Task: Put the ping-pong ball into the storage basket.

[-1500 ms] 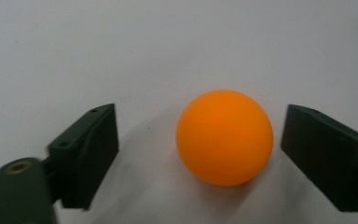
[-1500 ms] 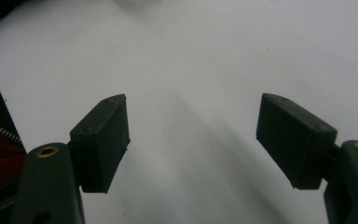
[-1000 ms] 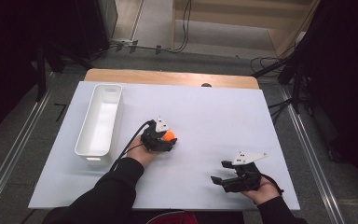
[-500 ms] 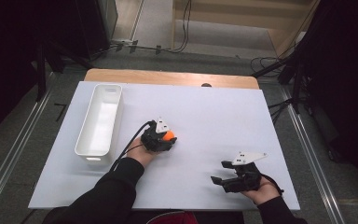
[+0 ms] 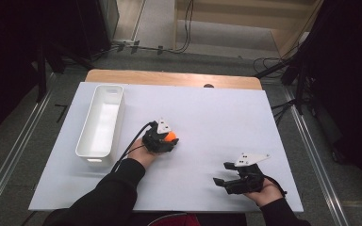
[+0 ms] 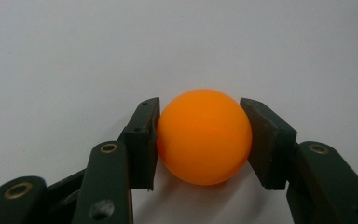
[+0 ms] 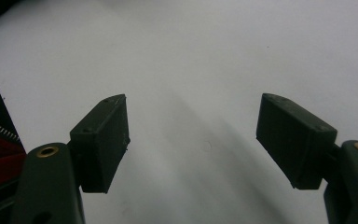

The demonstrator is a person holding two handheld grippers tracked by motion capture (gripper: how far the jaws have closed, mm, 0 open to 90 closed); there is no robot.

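Observation:
An orange ball [image 6: 204, 136] rests on the white table top [image 5: 207, 117], and the two black jaws of my left gripper [image 6: 199, 122] press on its left and right sides. From above, the ball [image 5: 170, 136] peeks out at the tip of the left gripper [image 5: 172, 140], near the middle of the table. My right gripper [image 5: 220, 181] lies low near the front right edge with its jaws wide apart. Between them, the right gripper [image 7: 193, 109] holds nothing but bare white surface.
A long white bin [image 5: 100, 121] stands lengthwise at the left of the table, a short way left of the left hand. A wooden strip [image 5: 169, 78] runs along the far edge. Cables trail from both grippers.

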